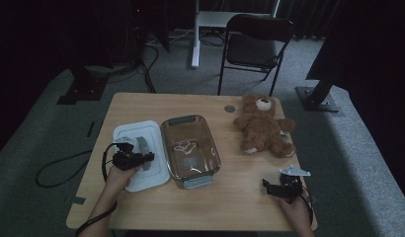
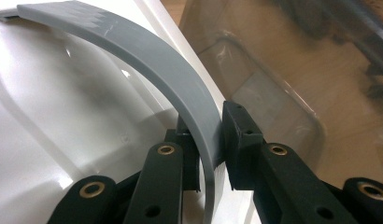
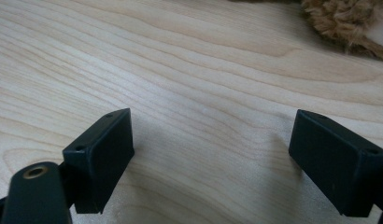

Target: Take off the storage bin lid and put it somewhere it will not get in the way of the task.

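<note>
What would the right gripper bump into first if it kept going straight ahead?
Probably the teddy bear. The right gripper is open over bare table, and the bear's fur shows ahead, a bit off to one side, so it might just brush it.

Both grippers are black — blocky fingers (image 3: 103, 158) with brass-ringed screw holes, trailing black cables, a grey plate (image 1: 295, 171) atop one.

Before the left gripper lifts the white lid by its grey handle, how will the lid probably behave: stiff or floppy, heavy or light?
Probably stiff: the grey handle keeps its arch while the left gripper clamps it. The white lid looks like thin plastic, so likely light. Held near one end of the handle, it may tilt, perhaps against the glass dish beside it.
</note>
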### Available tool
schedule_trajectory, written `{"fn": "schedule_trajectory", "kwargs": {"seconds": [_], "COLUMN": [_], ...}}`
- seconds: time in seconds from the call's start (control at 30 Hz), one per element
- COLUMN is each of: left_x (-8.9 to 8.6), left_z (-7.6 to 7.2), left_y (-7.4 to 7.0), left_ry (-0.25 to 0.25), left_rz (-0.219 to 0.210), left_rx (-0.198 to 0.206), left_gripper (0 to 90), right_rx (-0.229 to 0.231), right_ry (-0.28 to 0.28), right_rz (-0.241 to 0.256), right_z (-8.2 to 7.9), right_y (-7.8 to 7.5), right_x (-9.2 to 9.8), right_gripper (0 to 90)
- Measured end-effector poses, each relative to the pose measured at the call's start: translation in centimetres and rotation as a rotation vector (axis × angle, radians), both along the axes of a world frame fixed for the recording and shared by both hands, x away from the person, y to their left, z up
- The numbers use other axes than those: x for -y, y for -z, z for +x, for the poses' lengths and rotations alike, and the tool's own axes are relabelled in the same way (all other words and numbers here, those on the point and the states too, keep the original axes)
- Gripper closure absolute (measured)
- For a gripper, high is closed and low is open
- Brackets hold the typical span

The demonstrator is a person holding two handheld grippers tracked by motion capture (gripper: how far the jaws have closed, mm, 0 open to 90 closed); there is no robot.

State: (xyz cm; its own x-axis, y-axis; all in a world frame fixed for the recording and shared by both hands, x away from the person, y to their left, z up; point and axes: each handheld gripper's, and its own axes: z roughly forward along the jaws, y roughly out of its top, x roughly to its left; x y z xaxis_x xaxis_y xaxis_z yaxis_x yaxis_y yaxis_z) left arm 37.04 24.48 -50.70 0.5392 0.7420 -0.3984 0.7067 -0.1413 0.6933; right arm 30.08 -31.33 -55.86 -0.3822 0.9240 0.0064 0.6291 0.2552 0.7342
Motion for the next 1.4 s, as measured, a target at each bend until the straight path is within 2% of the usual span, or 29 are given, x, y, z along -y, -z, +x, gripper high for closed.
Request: {"fn": "schedule_trajectory", "kwargs": {"seconds": [0.1,0.2,0.27,0.3,0.4,0.5,0.6,0.67,0.73,0.83,0.9,1.07,1.13,1.3,1.4], "left_x": [-0.2,-0.5,-0.6,-0.5,-0.2,-0.3,-0.1,0.0,-0.2,-0.4,-0.7,-1.5,-1.9,-3.1,-3.9], "left_z": [0.6,1.2,1.5,1.6,2.0,2.1,2.0,1.8,1.6,1.2,0.9,0.1,-0.3,-1.6,-2.4], "left_y": [0.5,1.2,1.6,1.9,2.7,2.8,2.2,1.9,1.6,1.3,1.0,0.3,0.1,-0.3,-0.5], "left_ry": [-0.010,-0.008,-0.016,-0.021,-0.035,-0.055,-0.079,-0.084,-0.082,-0.112,-0.123,-0.125,-0.134,-0.159,-0.198], "left_rz": [-0.024,-0.049,-0.046,-0.024,0.009,-0.029,0.031,0.062,0.070,0.099,0.105,0.128,0.143,0.148,0.148], "left_rx": [-0.020,-0.057,-0.085,-0.088,-0.124,-0.137,-0.121,-0.106,-0.087,-0.081,-0.062,-0.006,0.009,0.055,0.093], "left_gripper": [78.4,77.8,76.5,75.2,68.2,56.3,41.2,36.9,29.4,28.3,28.2,19.0,9.3,9.3,9.2], "right_rx": [0.000,0.000,0.000,0.000,0.000,0.000,0.000,0.000,0.000,0.000,0.000,0.000,0.000,0.000,0.000], "right_ry": [0.001,0.001,0.000,0.001,0.001,0.001,0.002,0.001,0.001,0.001,0.001,0.001,0.001,0.001,0.001], "right_rz": [0.000,0.001,0.001,0.001,0.001,0.001,0.001,0.001,0.001,0.001,0.001,0.001,0.001,0.001,0.000], "right_z": [0.0,0.0,0.0,0.0,0.0,0.0,0.0,0.0,0.0,0.0,0.0,0.0,0.0,0.0,0.0], "right_y": [0.0,0.0,0.0,0.0,0.0,0.0,0.0,0.0,0.0,0.0,0.0,0.0,0.0,0.0,0.0], "right_x": [0.0,0.0,0.0,0.0,0.0,0.0,0.0,0.0,0.0,0.0,0.0,0.0,0.0,0.0,0.0], "right_gripper": [13.1,13.1,13.1,13.1,13.1,13.1,13.1,13.1,13.1,13.1,13.1,13.1,13.1,13.1,13.1]}}
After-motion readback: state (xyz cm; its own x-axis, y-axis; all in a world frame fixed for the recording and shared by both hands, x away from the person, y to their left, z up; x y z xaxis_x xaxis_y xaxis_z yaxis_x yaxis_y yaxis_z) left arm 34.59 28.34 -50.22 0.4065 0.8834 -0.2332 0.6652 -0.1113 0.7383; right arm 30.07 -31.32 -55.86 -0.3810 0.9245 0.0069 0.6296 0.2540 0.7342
